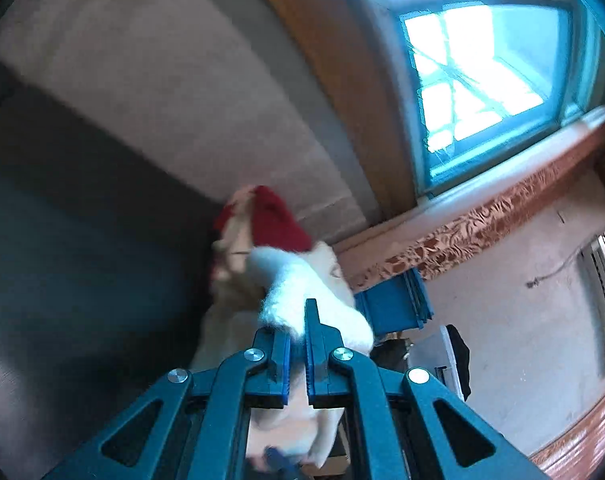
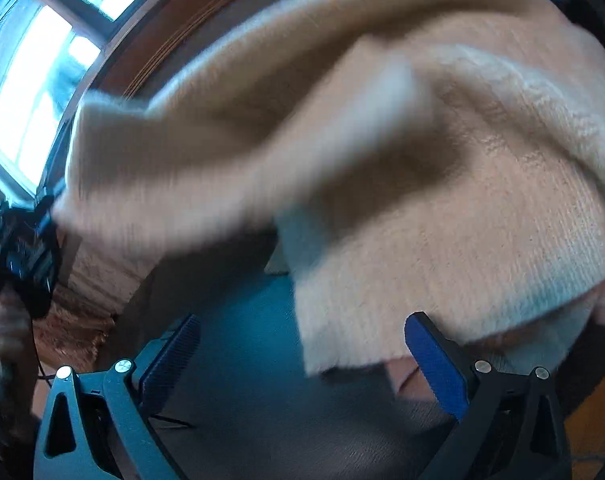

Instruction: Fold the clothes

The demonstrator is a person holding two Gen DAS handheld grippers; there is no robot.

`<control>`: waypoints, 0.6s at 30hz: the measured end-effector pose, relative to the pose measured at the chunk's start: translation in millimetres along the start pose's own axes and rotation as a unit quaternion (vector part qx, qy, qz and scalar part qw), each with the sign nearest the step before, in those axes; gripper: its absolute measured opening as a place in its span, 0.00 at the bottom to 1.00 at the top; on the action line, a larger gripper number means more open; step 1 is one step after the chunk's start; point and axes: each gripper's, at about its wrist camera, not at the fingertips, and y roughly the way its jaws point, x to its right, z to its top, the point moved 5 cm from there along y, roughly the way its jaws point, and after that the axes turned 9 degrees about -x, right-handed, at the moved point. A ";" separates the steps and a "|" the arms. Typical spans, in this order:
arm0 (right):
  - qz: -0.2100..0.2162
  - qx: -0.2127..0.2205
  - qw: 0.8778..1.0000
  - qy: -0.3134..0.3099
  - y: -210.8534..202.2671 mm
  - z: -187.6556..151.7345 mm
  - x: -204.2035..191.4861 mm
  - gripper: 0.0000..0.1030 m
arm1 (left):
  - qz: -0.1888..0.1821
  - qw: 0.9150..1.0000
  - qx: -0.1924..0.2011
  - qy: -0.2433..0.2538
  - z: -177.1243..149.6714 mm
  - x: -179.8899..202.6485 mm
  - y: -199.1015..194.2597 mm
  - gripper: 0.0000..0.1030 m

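In the left wrist view, the far left is a dark blurry shape, too fuzzy to name. Next to it is a gray wall [image 1: 174, 92]. In the middle hangs a fluffy cream sweater [image 1: 302, 280] with a red part [image 1: 274, 220] at its far end. The left tongs [image 1: 298, 344] are squeezed nearly closed, and a soft white bit of the sweater is pinched between the blue pads. The sweater is up in the air. To the right is a bright window [image 1: 482, 80] with a wooden frame, and below it a patterned ledge [image 1: 462, 240]. Under that sits a blue thing [image 1: 394, 304], beside a pale wall.

In the right wrist view, a window [image 2: 34, 100] shines at the far left. Below it is a dark blurry gadget [image 2: 26, 252]. The right tongs [image 2: 302, 344] are spread wide and hold nothing. The cream sweater [image 2: 422, 200] hangs across the middle and right, lifted up. Its lower edge droops just above the right blue pad; I cannot tell if it touches it.
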 end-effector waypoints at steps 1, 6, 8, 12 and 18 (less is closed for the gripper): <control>-0.001 -0.004 1.000 -0.013 1.0 -3.7 -9.4 1.00 | 0.003 1.000 0.003 -0.003 -3.2 -8.5 -11.4 0.04; -0.004 -0.022 0.996 -0.080 5.9 -22.3 -56.0 1.00 | 0.020 0.998 0.035 -0.042 -12.0 -55.8 -70.7 0.04; 0.008 -0.036 0.994 -0.098 13.6 -34.7 -77.5 1.00 | 0.025 0.997 0.050 -0.062 -14.8 -76.7 -95.1 0.04; 0.034 -0.071 0.990 -0.113 30.3 -60.9 -107.6 1.00 | 0.044 0.993 0.080 -0.081 -23.9 -109.6 -145.5 0.04; 0.064 -0.137 0.977 -0.152 48.0 -90.9 -131.7 1.00 | 0.089 0.977 0.155 -0.117 -32.9 -158.2 -231.5 0.04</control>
